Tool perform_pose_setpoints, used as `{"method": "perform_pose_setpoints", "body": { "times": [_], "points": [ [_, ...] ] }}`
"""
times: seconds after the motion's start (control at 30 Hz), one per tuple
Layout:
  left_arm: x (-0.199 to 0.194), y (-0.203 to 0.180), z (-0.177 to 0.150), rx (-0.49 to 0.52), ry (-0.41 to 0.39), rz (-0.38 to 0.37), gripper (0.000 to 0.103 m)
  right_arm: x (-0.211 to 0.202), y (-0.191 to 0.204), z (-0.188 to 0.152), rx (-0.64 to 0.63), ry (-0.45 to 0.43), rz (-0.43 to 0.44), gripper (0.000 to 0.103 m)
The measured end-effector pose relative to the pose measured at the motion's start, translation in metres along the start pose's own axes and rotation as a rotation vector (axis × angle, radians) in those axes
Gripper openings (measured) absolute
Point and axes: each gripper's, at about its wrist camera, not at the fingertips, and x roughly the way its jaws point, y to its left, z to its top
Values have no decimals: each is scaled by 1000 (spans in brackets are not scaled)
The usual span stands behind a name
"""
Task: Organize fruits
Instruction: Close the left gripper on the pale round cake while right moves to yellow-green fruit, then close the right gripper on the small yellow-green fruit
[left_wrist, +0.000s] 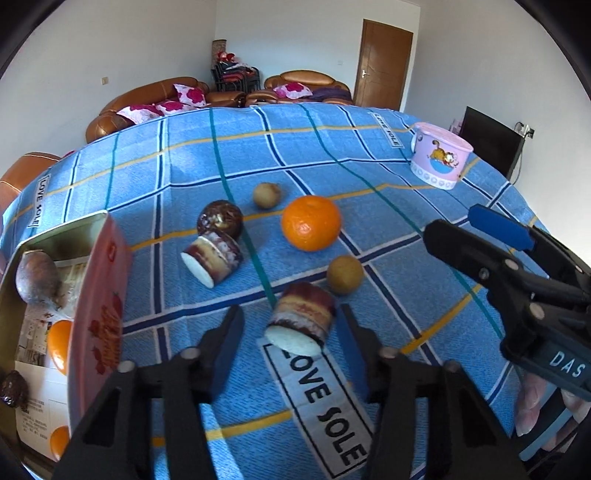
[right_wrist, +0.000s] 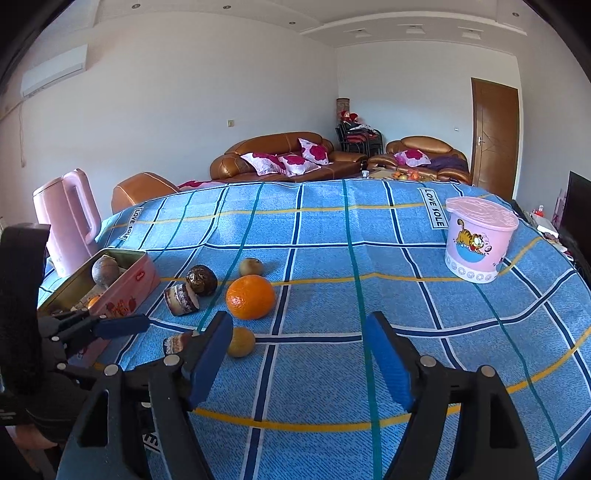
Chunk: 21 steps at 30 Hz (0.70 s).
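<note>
My left gripper (left_wrist: 291, 314) points down at a short purple cane piece (left_wrist: 301, 321) with a white cut end. The piece lies between its fingers; the right pad touches it and a gap shows on the left side. Beyond it lie an orange (left_wrist: 310, 222), two small tan fruits (left_wrist: 344, 275) (left_wrist: 266, 195), a dark round fruit (left_wrist: 220, 219) and a second cane piece (left_wrist: 212, 258). At the left stands a pink tin box (left_wrist: 99, 295) holding several fruits. My right gripper (right_wrist: 299, 317) hangs open over bare cloth, nothing between its fingers.
A blue checked cloth (right_wrist: 332, 258) covers the table. A pink lidded bucket (right_wrist: 480, 240) with a cartoon cat stands at the far right. A pink kettle (right_wrist: 66, 221) stands behind the tin box (right_wrist: 122, 284). Sofas and a door are beyond the table.
</note>
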Motion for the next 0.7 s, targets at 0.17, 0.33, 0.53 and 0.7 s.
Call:
{"method": "perform_pose_setpoints", "body": {
  "times": [0.17,0.33,0.53,0.7],
  "points": [
    [-8,9,0,-13,-42,54,38,3,8,2,-31,-3,4,76],
    [-19,32,1,-74,-100,133,36,21,22,11,-49,52,41,76],
    [-26,41,0,-115,-135,164,35,53,43,6,-94,182,73,61],
    [-22,41,2,-110,-114,151,35,67,48,1,-112,261,91,51]
  ]
}}
